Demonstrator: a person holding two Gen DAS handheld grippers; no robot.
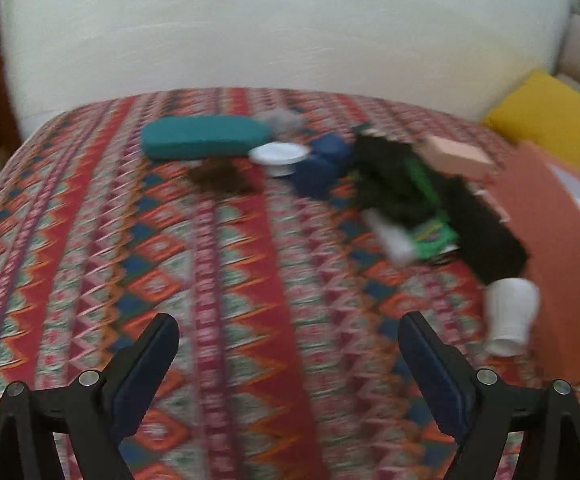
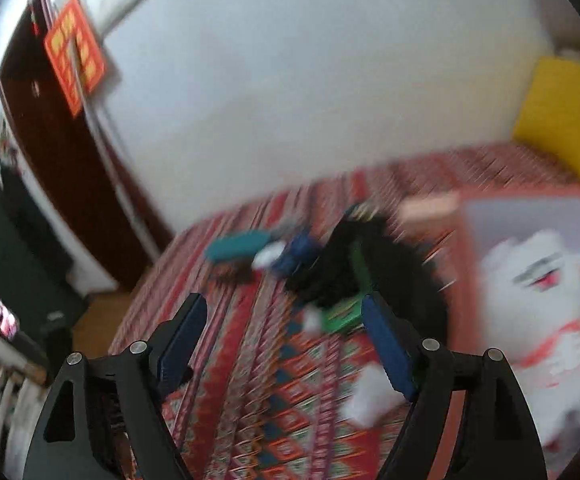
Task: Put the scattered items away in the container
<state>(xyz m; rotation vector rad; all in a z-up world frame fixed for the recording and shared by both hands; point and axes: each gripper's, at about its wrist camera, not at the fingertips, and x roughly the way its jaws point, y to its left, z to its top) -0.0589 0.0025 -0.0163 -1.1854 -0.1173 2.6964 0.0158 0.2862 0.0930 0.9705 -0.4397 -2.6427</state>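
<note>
Scattered items lie on a patterned red cloth: a teal case (image 1: 205,136), a white lid (image 1: 279,155), blue blocks (image 1: 322,164), a brown clump (image 1: 221,178), black fabric (image 1: 402,180) over a green packet (image 1: 434,236), a white tube (image 1: 394,238), a pink box (image 1: 458,156) and a white cup (image 1: 510,316). The orange box container (image 1: 550,240) stands at the right, next to the cup. My left gripper (image 1: 287,344) is open and empty above the cloth. My right gripper (image 2: 283,320) is open and empty; the view is blurred, showing the container (image 2: 466,248) holding a white bag (image 2: 546,300).
A white wall runs behind the cloth-covered surface (image 1: 209,280). A yellow cushion (image 1: 550,120) lies at the far right. A dark door (image 2: 61,152) and floor (image 2: 97,320) show left in the right wrist view.
</note>
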